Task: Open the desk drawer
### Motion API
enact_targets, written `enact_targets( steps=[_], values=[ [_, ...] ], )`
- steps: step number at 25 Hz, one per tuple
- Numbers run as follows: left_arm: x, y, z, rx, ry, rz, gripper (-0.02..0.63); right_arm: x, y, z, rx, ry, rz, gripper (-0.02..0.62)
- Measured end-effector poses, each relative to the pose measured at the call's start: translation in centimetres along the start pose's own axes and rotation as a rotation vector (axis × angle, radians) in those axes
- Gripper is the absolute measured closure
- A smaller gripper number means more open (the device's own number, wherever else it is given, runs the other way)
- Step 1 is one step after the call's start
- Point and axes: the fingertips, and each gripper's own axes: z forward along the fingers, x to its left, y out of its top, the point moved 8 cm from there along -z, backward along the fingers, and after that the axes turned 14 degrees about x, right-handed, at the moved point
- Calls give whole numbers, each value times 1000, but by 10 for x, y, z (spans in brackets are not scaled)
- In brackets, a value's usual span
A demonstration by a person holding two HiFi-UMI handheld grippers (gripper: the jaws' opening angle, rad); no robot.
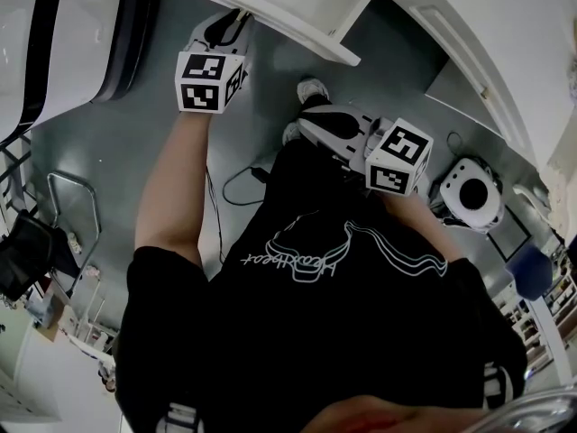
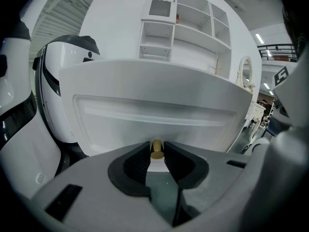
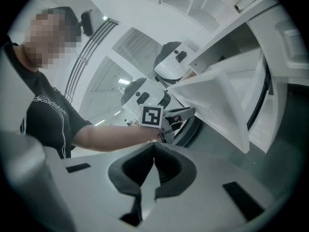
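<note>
The grey floor (image 1: 135, 142) took up most of my head view, with the white table (image 3: 289, 47) along the far side. A white shelf unit (image 2: 193, 18) stood on top of it. To the left stood a big rounded white body with a black band (image 1: 54, 43).

The drawer (image 2: 154, 110) stood pulled out from the table toward me. Its white front with a long recessed panel filled the left gripper view, and in the right gripper view its side jutted out from the table's opening. My black shirt (image 1: 315, 332) covered the near part of the head view, and my bare left forearm (image 1: 176, 188) reached out to the drawer front.

The left tool (image 1: 230, 21) was at the middle of the drawer front, pointing at it and tipped downward. Its dark ribbed pads were drawn in narrow and pressed on either side of the small brass knob (image 2: 157, 149) low on that front.

The right tool (image 3: 153, 149) hung to the right, well apart from the drawer and nearer my body. Its jaws were closed tip to tip with nothing between them.

Farther right on the floor sat a round white device (image 1: 472, 193). A thin dark cable (image 1: 236, 183) looped near my legs, and one pale shoe (image 1: 312, 89) showed below the drawer's edge.
</note>
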Motion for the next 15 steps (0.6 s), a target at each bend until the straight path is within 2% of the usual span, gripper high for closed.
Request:
enact_targets(
  steps=[9,11,15],
  values=[
    [-1,0,-2,31,35,13,512,3,-4,-7,3,-19,17,589],
    [-1,0,-2,23,40,-4,508,4,-4,-11,7,-22,11,589],
    [-5,3,-9,4,40,-44,399,4,-7,-20,3,-27,8,589]
  ],
)
